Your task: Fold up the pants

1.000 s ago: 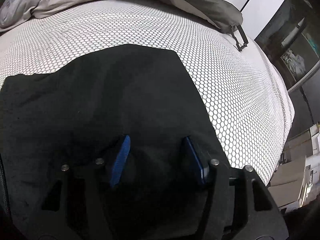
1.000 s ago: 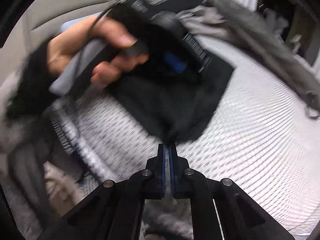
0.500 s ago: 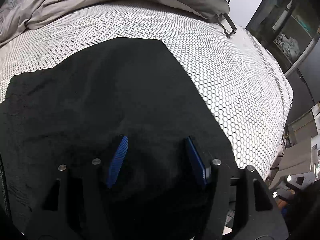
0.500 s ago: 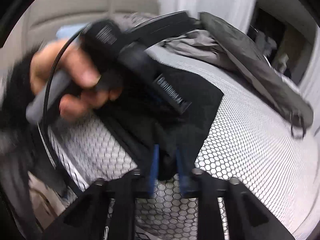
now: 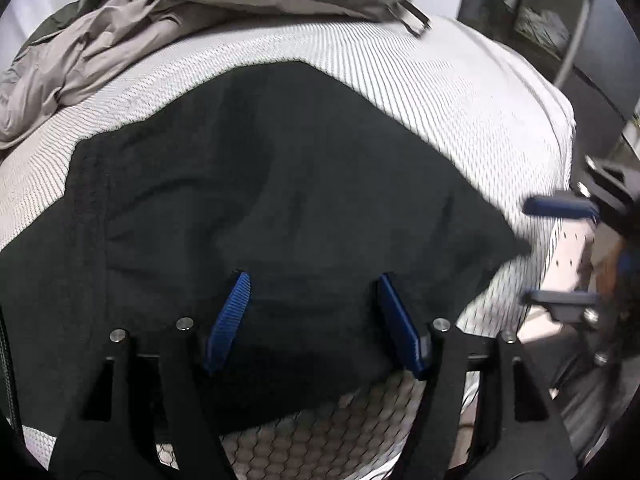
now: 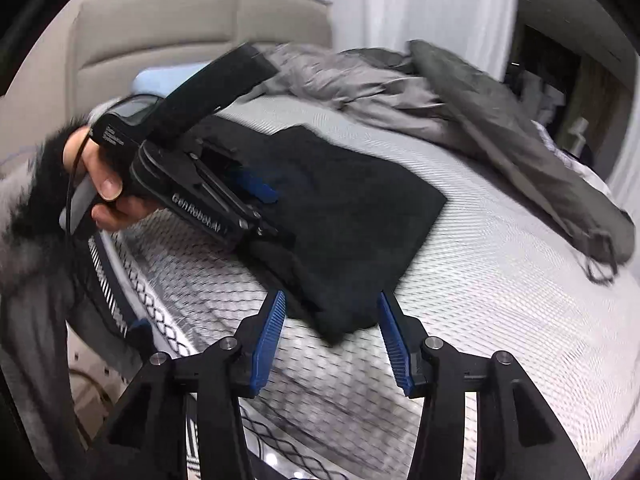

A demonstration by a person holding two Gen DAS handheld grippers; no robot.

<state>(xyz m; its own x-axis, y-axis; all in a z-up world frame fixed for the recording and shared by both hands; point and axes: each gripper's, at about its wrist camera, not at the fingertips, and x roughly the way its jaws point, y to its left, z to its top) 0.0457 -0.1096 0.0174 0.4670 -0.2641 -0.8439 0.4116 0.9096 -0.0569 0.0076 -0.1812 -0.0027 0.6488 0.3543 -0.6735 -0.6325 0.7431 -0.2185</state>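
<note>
The black pants (image 5: 280, 168) lie folded flat on the white honeycomb-patterned mattress (image 5: 460, 92). My left gripper (image 5: 314, 304) hovers over their near edge, its jaws opening, the blue pads wide apart and not pressing on the cloth. At the right edge of that view, my right gripper (image 5: 560, 252) shows beside the pants' corner. In the right wrist view, my right gripper (image 6: 331, 304) is opening, with the near corner of the pants (image 6: 352, 208) lying loose between its pads. A hand (image 6: 100, 184) holds my left gripper (image 6: 256, 196) over the pants' left side.
A crumpled grey duvet (image 6: 352, 84) and a dark grey garment with a strap (image 6: 520, 148) lie along the far side of the bed. A beige headboard (image 6: 160, 28) stands behind. The mattress edge (image 6: 132, 292) drops off at the near left. Dark shelving (image 5: 560, 20) stands past the bed.
My right gripper went from shut on the pants' corner to open, and the corner now lies on the mattress. My left gripper slid across the pants and rolled, its jaws a little wider.
</note>
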